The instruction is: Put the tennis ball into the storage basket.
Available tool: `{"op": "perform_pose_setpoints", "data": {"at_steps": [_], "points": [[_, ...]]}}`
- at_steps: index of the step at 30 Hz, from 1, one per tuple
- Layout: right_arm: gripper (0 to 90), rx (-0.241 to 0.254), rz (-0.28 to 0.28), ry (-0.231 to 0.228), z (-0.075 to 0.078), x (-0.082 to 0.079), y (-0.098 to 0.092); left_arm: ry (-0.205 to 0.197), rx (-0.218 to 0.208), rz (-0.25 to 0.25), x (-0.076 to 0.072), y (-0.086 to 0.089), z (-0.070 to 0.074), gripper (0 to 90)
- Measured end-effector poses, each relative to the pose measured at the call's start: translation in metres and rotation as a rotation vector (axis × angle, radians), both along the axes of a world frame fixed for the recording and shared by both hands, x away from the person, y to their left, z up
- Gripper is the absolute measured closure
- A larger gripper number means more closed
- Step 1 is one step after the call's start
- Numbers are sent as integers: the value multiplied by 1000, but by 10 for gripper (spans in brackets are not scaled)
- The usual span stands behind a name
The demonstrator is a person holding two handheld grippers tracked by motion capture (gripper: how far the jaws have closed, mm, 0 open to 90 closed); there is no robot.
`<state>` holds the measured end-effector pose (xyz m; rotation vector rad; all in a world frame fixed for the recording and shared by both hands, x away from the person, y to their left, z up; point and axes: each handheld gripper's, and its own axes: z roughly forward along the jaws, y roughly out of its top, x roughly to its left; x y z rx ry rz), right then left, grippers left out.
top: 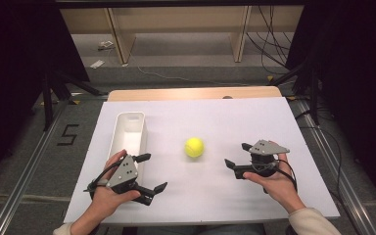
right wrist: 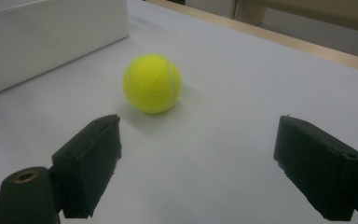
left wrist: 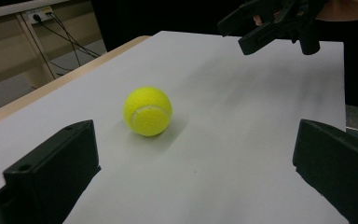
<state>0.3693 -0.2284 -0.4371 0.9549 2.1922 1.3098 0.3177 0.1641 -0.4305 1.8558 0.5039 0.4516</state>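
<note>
Left gripper (top: 152,172): jaws spread wide, empty, near the table's front edge.
Right gripper (top: 238,154): jaws wide apart, empty, aimed leftward.
Tennis ball (top: 194,147): on the white sheet (top: 254,122), between both grippers, touching neither.
White bin (top: 129,128): left of the ball, apart.

A yellow tennis ball (left wrist: 148,111) rests on the white table (left wrist: 242,140) beyond the left gripper (left wrist: 196,163), jaws wide apart.

table brightly lit | surroundings dark | soft shadows | slight blur
</note>
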Motion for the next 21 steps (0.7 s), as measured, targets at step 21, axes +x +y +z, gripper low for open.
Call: {"op": "perform_pose_setpoints", "data": {"at_steps": [21], "points": [[154, -9, 12, 4, -2, 7, 12, 1, -1, -4, 0, 0, 0, 0]]}}
